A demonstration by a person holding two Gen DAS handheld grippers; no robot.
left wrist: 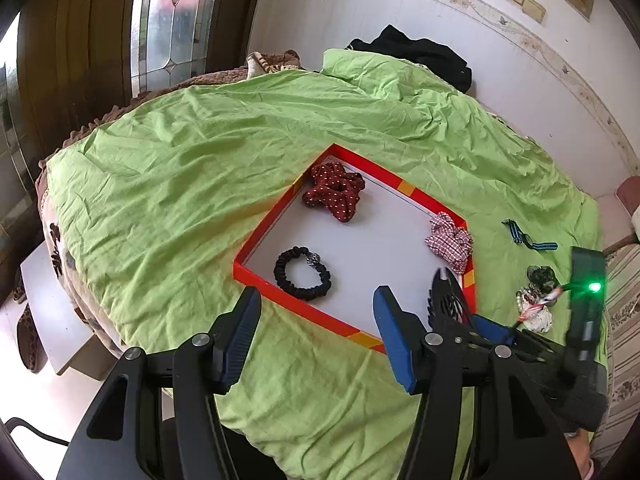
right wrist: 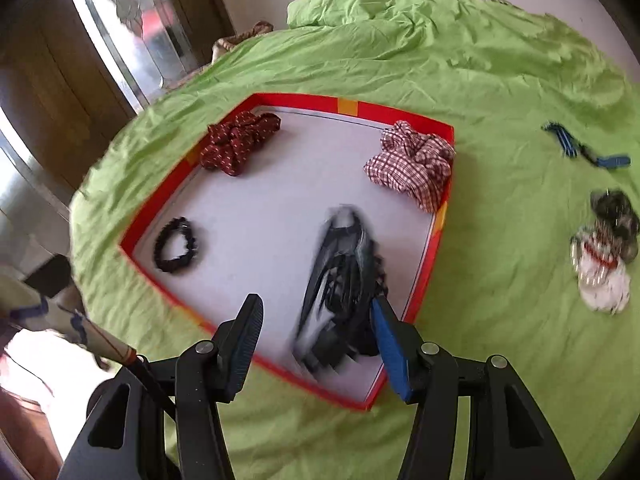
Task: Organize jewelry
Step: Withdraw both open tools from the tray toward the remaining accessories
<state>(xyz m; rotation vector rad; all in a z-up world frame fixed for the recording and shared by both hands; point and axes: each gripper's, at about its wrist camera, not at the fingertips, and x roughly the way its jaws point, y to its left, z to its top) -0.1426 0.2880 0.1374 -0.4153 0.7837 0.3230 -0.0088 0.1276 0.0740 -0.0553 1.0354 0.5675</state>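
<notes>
A black claw clip (right wrist: 340, 280) is over the near right part of the red-rimmed tray (right wrist: 296, 101), smeared by blur, so I cannot tell whether it rests on the white floor or hangs just above it. It sits between the fingers of the right gripper (right wrist: 316, 302), against the blue pad on the right. The other pad stands clear of it with tray floor showing in the gap, so the jaws are about half apart and no grip shows. From the left wrist only the clip's tip sticks out past that gripper's body.

Inside the tray, a dark red dotted scrunchie (left wrist: 334, 192) lies in the far left corner, a red-checked scrunchie (left wrist: 448, 240) is against the right rim, and a black ruffled band (left wrist: 302, 274) is near the left front rim.

The left gripper (left wrist: 318, 294) hangs over the tray's near edge, its jaws roughly half apart with nothing between them.

Right of the tray, on the green sheet (left wrist: 200, 160), lie a blue striped ribbon (left wrist: 528, 236) and a heap of beads and dark pieces (left wrist: 536, 296), too tangled and blurred to sort out. Beyond the tray, a black garment (left wrist: 420, 56) is partly hidden behind the bunched sheet.
</notes>
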